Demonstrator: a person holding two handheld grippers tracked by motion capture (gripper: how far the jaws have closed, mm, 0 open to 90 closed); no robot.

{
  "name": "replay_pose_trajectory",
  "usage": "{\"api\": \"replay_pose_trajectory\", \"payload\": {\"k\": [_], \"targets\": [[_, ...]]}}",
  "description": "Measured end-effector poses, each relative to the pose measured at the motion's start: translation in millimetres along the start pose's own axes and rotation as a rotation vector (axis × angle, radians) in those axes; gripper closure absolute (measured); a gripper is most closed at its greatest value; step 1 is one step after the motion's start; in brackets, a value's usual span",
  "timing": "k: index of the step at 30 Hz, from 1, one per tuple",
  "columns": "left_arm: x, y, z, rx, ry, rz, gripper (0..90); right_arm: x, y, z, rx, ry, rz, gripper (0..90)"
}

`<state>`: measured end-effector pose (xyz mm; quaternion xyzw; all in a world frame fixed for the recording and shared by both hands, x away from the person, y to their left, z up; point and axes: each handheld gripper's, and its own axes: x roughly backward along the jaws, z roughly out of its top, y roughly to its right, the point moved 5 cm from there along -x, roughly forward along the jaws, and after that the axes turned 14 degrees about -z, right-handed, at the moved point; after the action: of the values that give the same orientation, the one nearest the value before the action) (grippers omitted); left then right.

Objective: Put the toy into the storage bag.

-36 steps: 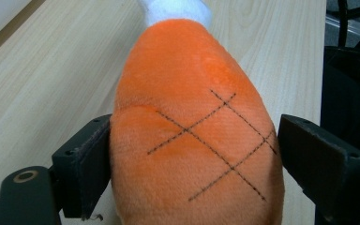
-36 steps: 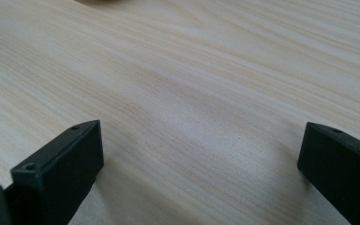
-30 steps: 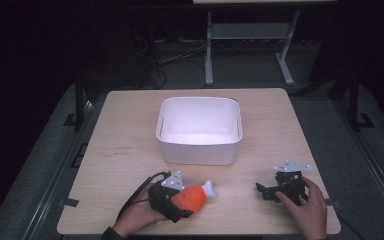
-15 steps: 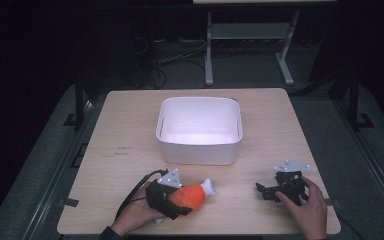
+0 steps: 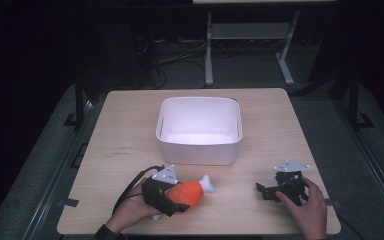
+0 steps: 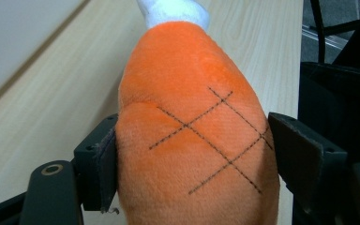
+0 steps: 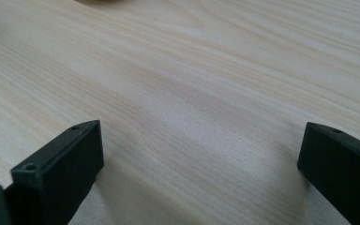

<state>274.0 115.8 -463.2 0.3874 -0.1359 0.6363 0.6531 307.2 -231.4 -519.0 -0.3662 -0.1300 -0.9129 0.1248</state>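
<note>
High view: the wooden table [image 5: 130, 130] is the largest thing, with a white rectangular tub [image 5: 200, 131] standing on it a little beyond its middle, open side up. Nearer the person's edge, left of centre and in front of the tub, lies an orange plush drumstick [image 5: 189, 192] with a white bone end pointing towards the right and slightly away; it is near the tub but apart from it. The left gripper [image 5: 172, 196] sits around the thick orange end, held by a hand at the table's near edge, with its cable looping off to the left. In the left gripper view the drumstick [image 6: 192, 136] bulges between the two black jaws, which have just been closing in on it: the jaw on the left of that view touches the plush, the other stands right at its side, and its cross-hatched stitching faces the camera; the grip is wide because the toy is wide. The right gripper [image 5: 264, 189] rests on the table well to the right, under the person's other hand. In the right gripper view its jaws stand wide apart with bare wood grain [image 7: 206, 93] between them.
</note>
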Motion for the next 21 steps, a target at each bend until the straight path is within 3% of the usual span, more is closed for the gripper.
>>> {"api": "replay_pose_trajectory", "payload": {"k": [21], "targets": [[36.8,2.9,17.5,-0.045,0.025,-0.001,23.5,0.0,0.0,0.0,0.000,0.000,0.000,0.0]]}}
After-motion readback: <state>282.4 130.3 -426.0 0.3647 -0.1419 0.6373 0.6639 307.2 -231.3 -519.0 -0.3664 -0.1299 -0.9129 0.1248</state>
